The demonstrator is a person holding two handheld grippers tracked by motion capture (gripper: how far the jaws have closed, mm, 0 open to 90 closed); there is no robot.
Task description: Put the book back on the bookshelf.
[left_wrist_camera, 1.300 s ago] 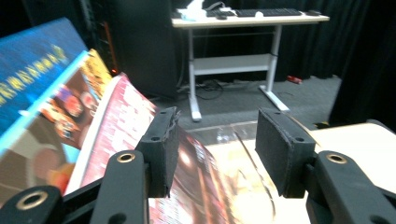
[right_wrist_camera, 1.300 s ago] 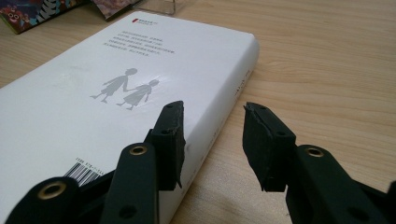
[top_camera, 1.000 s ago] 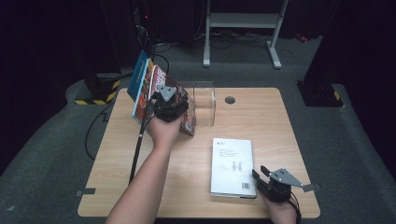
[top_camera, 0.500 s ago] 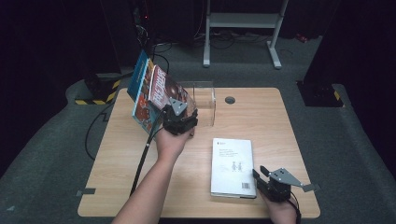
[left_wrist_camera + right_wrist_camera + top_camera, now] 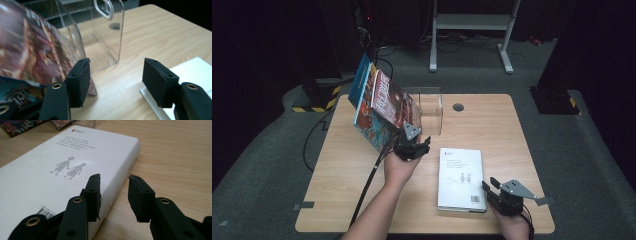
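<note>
Wooden surface (image 5: 362, 200), seen from the high view. Two books are propped at a slant against a clear acrylic holder (image 5: 431, 107) at the far left of the surface: a blue-spined book (image 5: 360, 92) behind, a red-covered book (image 5: 388, 100) in front, both leaning over to the left, lower edges resting on the wood.

Left hand-held gripper (image 5: 417, 145) is held just off the lower right corner of the red-covered book, low over the surface. In the left gripper view the jaws are seen parted, roughly half spread, and have just been opening a little further; bare wood lies between them. The left pad (image 5: 81, 81) is seen right at the book's lower corner; whether it touches cannot be told. The acrylic holder (image 5: 107, 32) stands beyond the jaws, its handle cut-out visible at the top.

A white book (image 5: 460, 177) lies flat, back cover up, right of centre near the front edge, well apart from the leaning pair. Barcode and two small grey figures are seen on it.

Right hand-held gripper (image 5: 498, 192) is positioned at the white book's near right corner. In the right gripper view the jaws are seen narrowly parted over the book's (image 5: 75, 165) edge, one over the cover, one outside it. No clamping is seen.
</note>
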